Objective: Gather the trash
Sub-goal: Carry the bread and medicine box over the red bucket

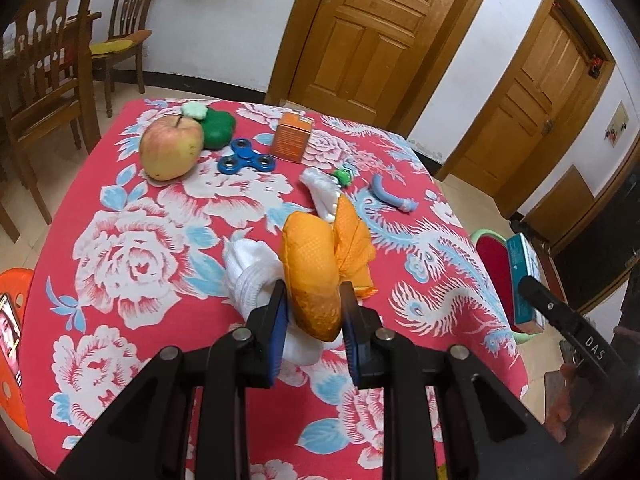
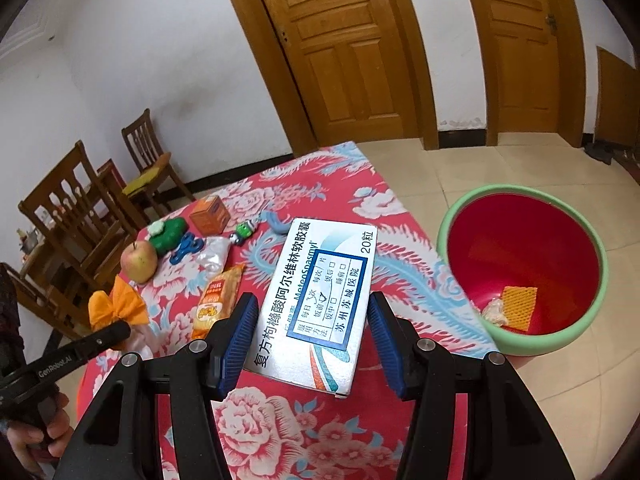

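My left gripper (image 1: 313,294) is shut on a crumpled orange wrapper (image 1: 312,264), held above the floral tablecloth (image 1: 132,248). From the right wrist view this wrapper (image 2: 116,304) looks like a bow at the tip of the left gripper (image 2: 114,334). My right gripper (image 2: 312,302) is shut on a white medicine box (image 2: 320,292) with blue print, lifted over the table's right side. The red bin (image 2: 520,248) with a green rim stands on the floor to the right of the box. It holds an orange scrap (image 2: 518,306) and a crumpled bit of paper.
On the table lie a white crumpled tissue (image 1: 250,272), a white plastic bag (image 1: 324,196), an orange snack packet (image 2: 216,300), an apple (image 1: 170,146), a green toy (image 1: 218,128), a blue spinner (image 1: 246,158), an orange box (image 1: 292,136) and a blue-grey curved piece (image 1: 390,198). Wooden chairs (image 1: 48,76) stand at the left.
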A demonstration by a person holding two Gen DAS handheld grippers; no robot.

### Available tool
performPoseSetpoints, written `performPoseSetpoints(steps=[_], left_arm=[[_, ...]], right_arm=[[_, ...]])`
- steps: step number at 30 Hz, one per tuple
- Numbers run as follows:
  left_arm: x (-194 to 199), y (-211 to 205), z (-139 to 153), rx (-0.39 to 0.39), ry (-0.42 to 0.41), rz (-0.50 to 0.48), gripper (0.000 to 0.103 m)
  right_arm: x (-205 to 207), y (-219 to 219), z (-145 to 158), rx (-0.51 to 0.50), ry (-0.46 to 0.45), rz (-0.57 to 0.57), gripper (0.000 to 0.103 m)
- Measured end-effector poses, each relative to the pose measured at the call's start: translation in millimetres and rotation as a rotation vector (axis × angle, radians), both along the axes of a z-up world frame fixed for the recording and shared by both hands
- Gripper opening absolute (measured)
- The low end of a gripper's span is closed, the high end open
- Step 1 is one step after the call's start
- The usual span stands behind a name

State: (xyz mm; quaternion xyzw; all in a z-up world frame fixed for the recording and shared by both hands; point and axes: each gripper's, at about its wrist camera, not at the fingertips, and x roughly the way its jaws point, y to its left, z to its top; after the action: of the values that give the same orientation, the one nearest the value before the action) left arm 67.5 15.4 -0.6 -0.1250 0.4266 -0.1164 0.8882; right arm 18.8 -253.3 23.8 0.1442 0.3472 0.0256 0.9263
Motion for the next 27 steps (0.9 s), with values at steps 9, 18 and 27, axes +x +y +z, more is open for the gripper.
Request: performPoseSetpoints(steps=[9, 18, 27], left_arm=[[4.7, -30.9, 2.1, 0.028, 0.000, -0.063, 0.025], [14.2, -70.9, -2.6, 0.064, 0.010, -0.142, 0.025], [25.4, -121.7, -4.5, 0.098, 0.007, -0.250, 0.025]], right_arm=[[-7.2, -23.0, 6.3, 0.015, -0.027, -0.046, 0.058], [-14.8, -53.0, 4.2, 0.038, -0.039, -0.109, 0.058], [-19.3, -87.6, -1.4, 0.058, -0.033, -0.196, 0.058]])
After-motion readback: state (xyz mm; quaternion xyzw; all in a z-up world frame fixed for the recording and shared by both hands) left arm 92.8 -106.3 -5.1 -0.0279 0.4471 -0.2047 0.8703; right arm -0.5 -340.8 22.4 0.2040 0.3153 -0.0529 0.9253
